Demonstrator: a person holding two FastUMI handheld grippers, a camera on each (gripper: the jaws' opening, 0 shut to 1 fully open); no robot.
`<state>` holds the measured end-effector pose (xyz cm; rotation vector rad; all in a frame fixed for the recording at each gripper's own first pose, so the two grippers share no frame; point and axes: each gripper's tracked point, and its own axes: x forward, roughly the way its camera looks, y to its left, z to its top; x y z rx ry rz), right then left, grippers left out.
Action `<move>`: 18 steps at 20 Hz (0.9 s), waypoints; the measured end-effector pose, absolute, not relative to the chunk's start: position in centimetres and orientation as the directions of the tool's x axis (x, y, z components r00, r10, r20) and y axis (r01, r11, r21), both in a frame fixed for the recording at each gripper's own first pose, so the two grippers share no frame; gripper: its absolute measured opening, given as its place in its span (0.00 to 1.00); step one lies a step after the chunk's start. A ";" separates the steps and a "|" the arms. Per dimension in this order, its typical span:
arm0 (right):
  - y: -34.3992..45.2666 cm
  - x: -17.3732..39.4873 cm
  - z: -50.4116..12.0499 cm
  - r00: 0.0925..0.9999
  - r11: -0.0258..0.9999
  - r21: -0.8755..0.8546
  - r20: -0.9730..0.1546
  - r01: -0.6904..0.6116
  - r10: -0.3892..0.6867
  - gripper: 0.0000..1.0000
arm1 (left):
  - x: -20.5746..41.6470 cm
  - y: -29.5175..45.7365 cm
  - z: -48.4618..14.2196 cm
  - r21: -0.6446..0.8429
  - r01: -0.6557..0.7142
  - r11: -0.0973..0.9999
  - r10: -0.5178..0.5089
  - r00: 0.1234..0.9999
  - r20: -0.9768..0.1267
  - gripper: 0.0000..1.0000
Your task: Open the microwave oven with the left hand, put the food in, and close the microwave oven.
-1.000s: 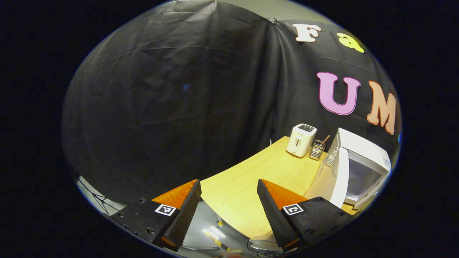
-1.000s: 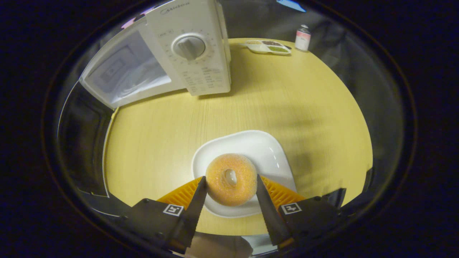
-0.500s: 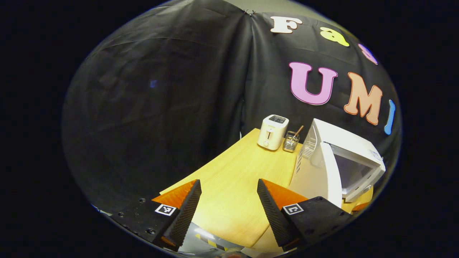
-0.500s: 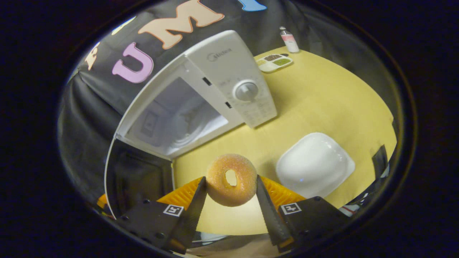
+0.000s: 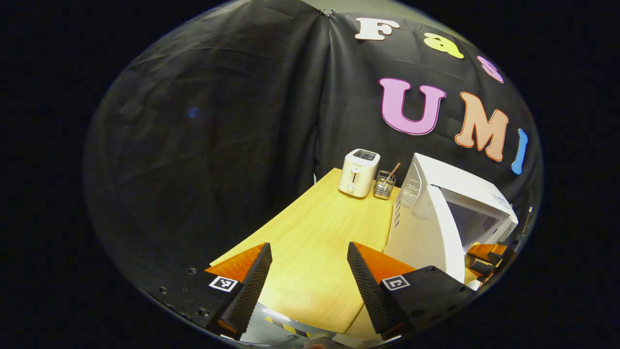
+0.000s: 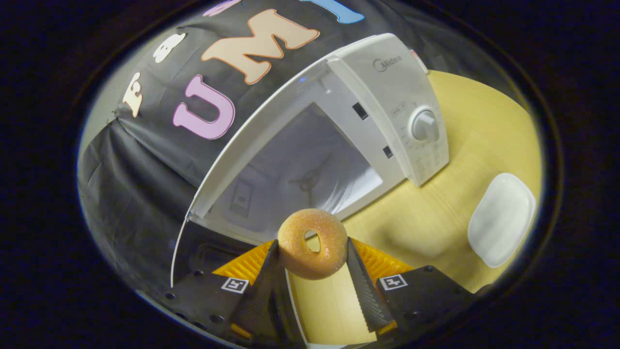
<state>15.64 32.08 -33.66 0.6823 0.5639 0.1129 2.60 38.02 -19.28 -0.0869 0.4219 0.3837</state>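
The white microwave (image 6: 387,92) stands on the yellow table with its door (image 6: 203,247) swung wide and its cavity (image 6: 300,179) showing. A sugared doughnut (image 6: 312,243) hangs in front of the opening, and my right gripper (image 6: 312,252) is shut on it. In the left gripper view the microwave (image 5: 455,203) is at the right, seen from its side behind the door (image 5: 431,232). My left gripper (image 5: 307,264) is open above the table's left part, holding nothing. The right gripper (image 5: 487,254) appears past the door's edge.
An empty white plate (image 6: 501,218) lies on the table (image 6: 465,145) right of the microwave. A white toaster (image 5: 358,172) and a small wire holder (image 5: 384,184) with a stick stand at the table's far corner. The table edge (image 5: 271,228) runs along the booth wall.
My right gripper lifted the doughnut off the plate and carried it left to the front of the microwave's opening. The left gripper turned right, staying open.
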 end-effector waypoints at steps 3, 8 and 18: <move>33.3 18.6 -33.6 0.872 0.774 0.628 -0.422 0.082 0.250 0.82 | 3.0 37.7 -19.6 -0.004 -0.362 0.932 0.327 0.846 -0.421 0.92; 33.2 23.0 -33.7 0.914 0.776 0.616 -0.381 0.137 0.141 0.75 | 3.5 37.4 -20.1 -0.006 -0.343 0.939 0.306 0.846 -0.437 0.93; 33.3 26.8 -35.6 0.921 0.784 0.594 -0.382 0.179 0.080 0.75 | 3.8 37.3 -20.5 0.003 -0.339 0.941 0.305 0.840 -0.449 0.92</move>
